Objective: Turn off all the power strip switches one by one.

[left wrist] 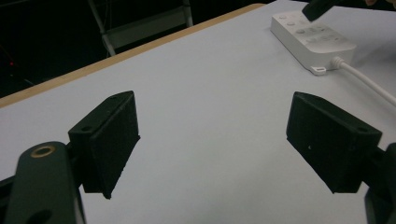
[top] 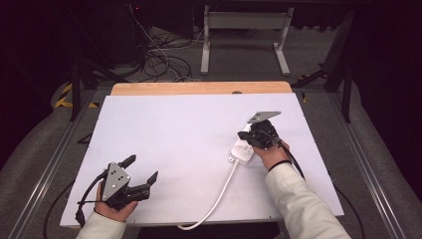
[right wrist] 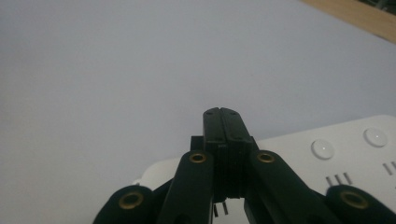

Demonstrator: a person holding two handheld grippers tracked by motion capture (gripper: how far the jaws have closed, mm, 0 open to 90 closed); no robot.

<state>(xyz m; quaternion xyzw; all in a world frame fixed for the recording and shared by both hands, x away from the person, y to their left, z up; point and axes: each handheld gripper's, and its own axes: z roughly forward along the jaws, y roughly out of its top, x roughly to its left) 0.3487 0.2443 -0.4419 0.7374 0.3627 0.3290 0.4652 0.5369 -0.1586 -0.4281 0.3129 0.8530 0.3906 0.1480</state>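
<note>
Power strip (top: 244,148) sits near the worktop's (top: 174,129) right edge; my right gripper (top: 247,135) hovers over it, jaws pressed together and empty, left gripper (top: 141,169) spread wide, nothing plugged in yet.

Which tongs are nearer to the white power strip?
Right. The right tongs are directly over the power strip, jaws shut; the left tongs are far across the table.

One white power strip (top: 243,147), one cable (top: 219,191), two grippers, one table (top: 164,129).
</note>
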